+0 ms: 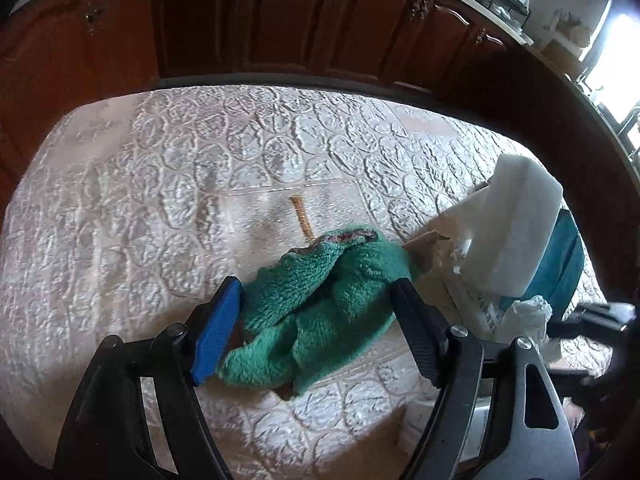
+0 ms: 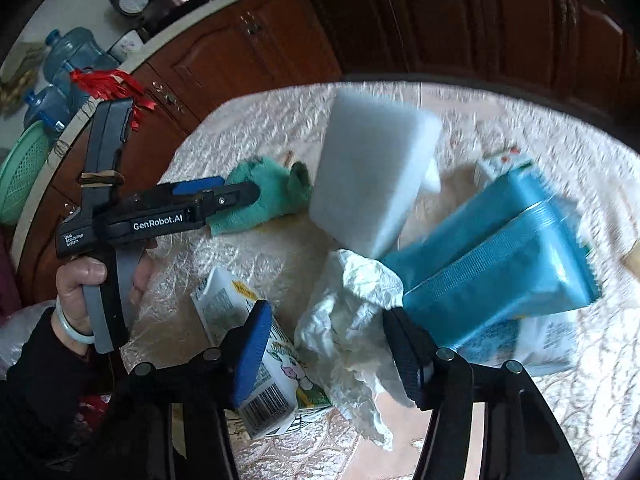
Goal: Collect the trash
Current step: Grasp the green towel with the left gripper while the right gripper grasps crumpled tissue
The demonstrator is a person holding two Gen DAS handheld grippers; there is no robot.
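A green fuzzy cloth lies bunched on the white embossed tablecloth. My left gripper is open and straddles it, a finger at each side. The right wrist view shows that gripper side-on at the cloth. A crumpled white tissue sits between the fingers of my right gripper, which is open. Its black finger touches the tissue. Its blue pad stands clear, above a printed drink carton. A thin brown stick lies beyond the cloth.
A white foam block leans over blue plastic packs right of the tissue. Another small carton lies behind them. Dark wooden cabinets stand past the table's far edge. A person's hand holds the left gripper's handle.
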